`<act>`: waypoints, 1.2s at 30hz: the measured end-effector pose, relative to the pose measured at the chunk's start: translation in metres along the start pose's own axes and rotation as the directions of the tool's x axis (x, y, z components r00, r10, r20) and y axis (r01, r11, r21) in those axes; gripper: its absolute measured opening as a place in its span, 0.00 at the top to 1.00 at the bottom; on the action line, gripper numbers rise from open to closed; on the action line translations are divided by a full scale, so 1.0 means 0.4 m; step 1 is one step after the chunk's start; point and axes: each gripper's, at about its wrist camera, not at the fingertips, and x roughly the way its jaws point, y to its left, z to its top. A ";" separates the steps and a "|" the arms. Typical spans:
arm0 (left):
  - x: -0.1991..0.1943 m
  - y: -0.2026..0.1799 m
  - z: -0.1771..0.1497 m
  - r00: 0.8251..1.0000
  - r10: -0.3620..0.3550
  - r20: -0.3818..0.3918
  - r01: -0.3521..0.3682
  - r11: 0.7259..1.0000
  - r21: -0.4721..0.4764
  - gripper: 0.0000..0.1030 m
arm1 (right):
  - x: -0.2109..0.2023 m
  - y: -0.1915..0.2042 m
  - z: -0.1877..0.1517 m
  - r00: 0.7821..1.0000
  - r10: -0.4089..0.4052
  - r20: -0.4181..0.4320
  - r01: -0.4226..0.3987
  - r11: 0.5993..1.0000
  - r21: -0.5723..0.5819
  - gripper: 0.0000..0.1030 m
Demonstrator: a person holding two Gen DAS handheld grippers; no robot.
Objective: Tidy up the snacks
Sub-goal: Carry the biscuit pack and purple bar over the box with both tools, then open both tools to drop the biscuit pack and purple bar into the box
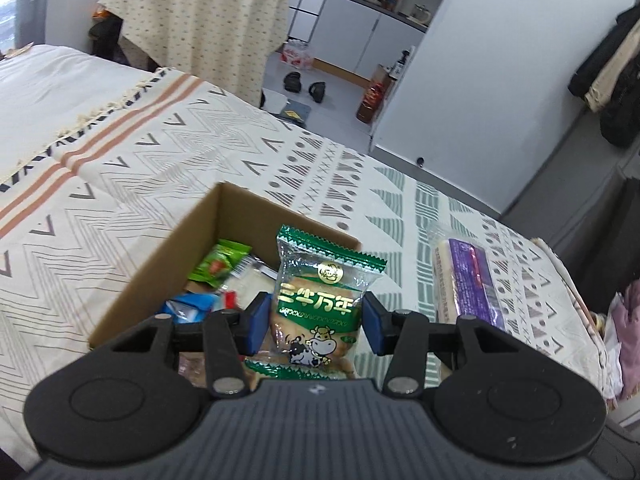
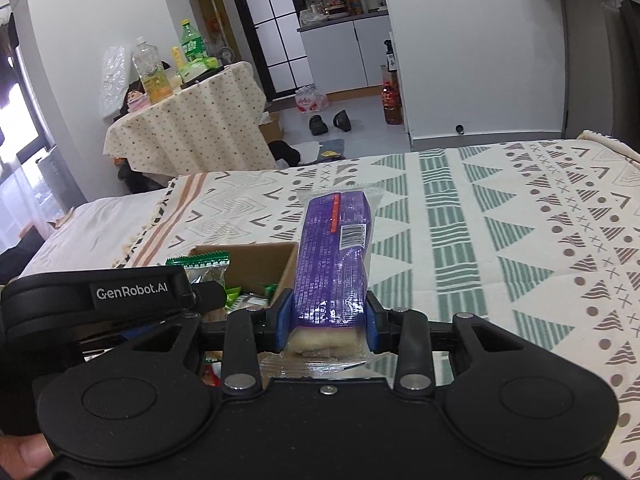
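Clamping a green biscuit packet (image 1: 316,308) between blue pads, the left tongs (image 1: 316,320) hold it upright over the near edge of an open cardboard box (image 1: 160,264) on the patterned bedspread (image 1: 140,168); its wrapper carries gold Chinese characters and a cartoon cow, and more wrapped snacks lie in the box ahead and to the left. The right tongs (image 2: 327,320) are closed on a purple-labelled cake pack (image 2: 334,256) showing a barcode and fine print too small to read, with the box just to their left and "GenRobot.AI" legible on the left tool's body.
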 end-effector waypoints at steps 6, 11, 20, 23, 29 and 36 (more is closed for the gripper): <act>-0.003 0.053 0.023 1.000 0.022 0.001 -0.022 0.999 -0.040 0.54 | 0.010 0.042 0.004 1.000 0.011 -0.005 -0.011 1.000 0.003 0.66; -0.009 0.087 0.035 0.999 0.039 0.004 -0.039 0.997 -0.069 0.54 | 0.020 0.074 0.006 1.000 0.022 -0.011 -0.022 1.000 0.000 0.66; -0.014 0.135 0.047 0.996 0.091 0.001 -0.090 0.990 -0.109 0.43 | 0.042 0.126 0.003 0.999 0.047 -0.028 -0.047 0.999 -0.008 0.66; -0.018 0.152 0.046 0.995 0.104 -0.009 -0.104 0.987 -0.125 0.39 | 0.053 0.135 0.004 0.998 0.063 -0.029 -0.063 0.998 0.001 0.64; -0.043 0.183 0.056 0.993 0.120 -0.017 -0.121 0.983 -0.138 0.24 | 0.047 0.145 0.007 0.997 0.079 -0.026 -0.078 0.997 0.026 0.54; -0.082 0.172 0.054 0.993 0.114 -0.019 -0.115 0.986 -0.119 0.12 | -0.004 0.109 0.012 0.998 0.064 -0.020 -0.063 0.996 0.061 0.53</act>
